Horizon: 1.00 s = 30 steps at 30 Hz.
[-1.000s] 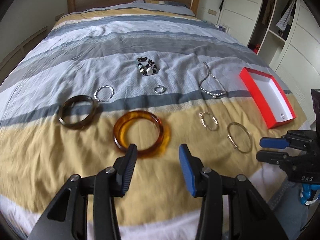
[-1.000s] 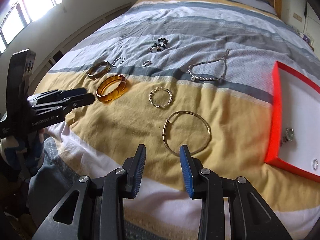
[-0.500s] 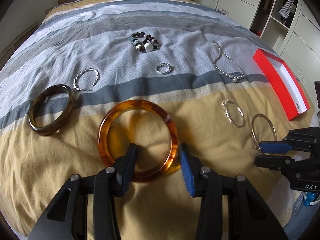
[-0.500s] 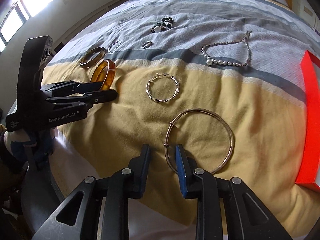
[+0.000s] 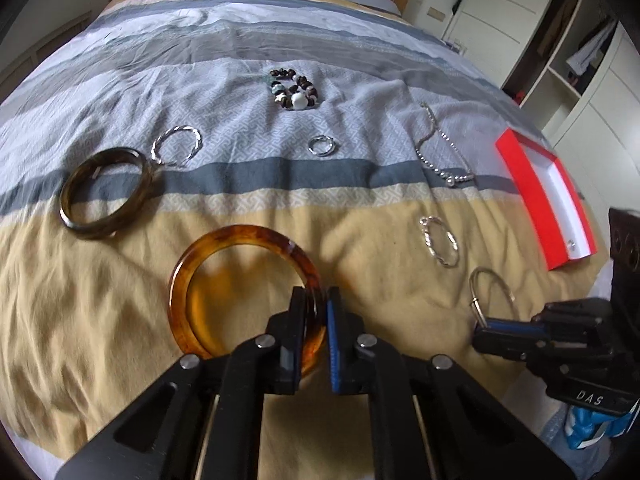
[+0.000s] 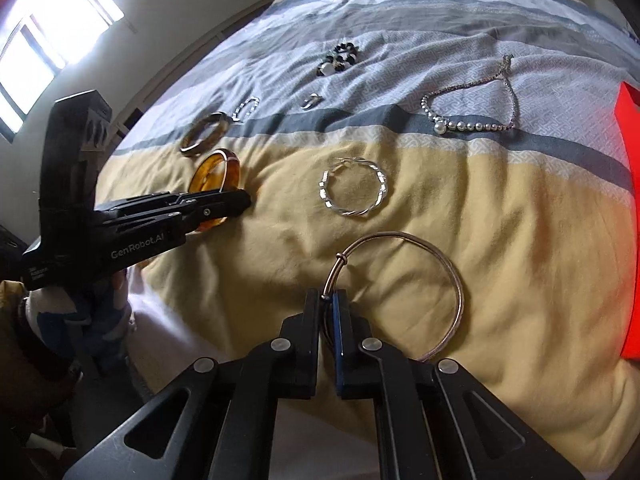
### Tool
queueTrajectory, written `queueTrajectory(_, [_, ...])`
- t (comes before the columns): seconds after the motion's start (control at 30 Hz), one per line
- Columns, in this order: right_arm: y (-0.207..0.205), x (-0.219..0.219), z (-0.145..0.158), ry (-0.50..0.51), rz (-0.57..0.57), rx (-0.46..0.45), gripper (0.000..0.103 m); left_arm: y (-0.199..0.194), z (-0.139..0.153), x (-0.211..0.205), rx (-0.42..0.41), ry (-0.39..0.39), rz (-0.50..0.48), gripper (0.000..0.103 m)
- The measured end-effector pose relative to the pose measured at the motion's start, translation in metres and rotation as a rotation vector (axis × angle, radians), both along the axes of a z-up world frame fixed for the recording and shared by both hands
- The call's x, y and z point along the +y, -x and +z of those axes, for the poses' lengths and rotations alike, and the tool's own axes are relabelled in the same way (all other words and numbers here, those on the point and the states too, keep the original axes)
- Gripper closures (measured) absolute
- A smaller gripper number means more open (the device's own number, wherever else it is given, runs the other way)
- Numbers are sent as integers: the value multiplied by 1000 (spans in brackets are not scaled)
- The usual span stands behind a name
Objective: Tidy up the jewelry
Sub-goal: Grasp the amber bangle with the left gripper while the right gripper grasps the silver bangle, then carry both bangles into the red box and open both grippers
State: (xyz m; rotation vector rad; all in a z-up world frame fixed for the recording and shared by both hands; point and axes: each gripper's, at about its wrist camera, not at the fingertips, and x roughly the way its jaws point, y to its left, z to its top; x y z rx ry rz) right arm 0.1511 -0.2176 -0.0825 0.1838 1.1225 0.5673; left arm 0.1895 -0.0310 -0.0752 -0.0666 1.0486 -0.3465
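Left tongs (image 5: pixel 316 308) have just closed onto the near rim of the amber bangle (image 5: pixel 240 264), rim pinched between the pads. Right tongs (image 6: pixel 329 300) have just closed onto the thin metal bangle (image 6: pixel 420 280) beside its sliding knot. Both bangles lie on the bed (image 5: pixel 100 300), on its yellow band, left of the red box (image 5: pixel 536 200). Gripping at near rims likely suits lifting them boxward. Amber: translucent, mottled. Metal: slim, pale gold.

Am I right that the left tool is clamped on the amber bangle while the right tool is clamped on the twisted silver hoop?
Not quite. The left tool does grip the amber bangle, but the right wrist view shows the right tool clamped on the thin plain bangle; the twisted silver hoop lies untouched beyond it.
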Motion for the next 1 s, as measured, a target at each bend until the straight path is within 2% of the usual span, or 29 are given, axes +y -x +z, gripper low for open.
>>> queueTrajectory(0.2, [26,-1,20,-65,-20,-29,97,27,21,7,-21,44,34,95])
queueTrajectory(0.47, [67,-7,56,-132,-44,-90,97,71,57,11,-74,54,47,95])
queueTrajectory(0.77, [118,-17,96,-189,-77,-173,97,128,102,12,-163,59,44,95])
queueTrajectory(1.0, [159,-25,134,-208,-89,-275,97,173,138,4,-246,53,10,95])
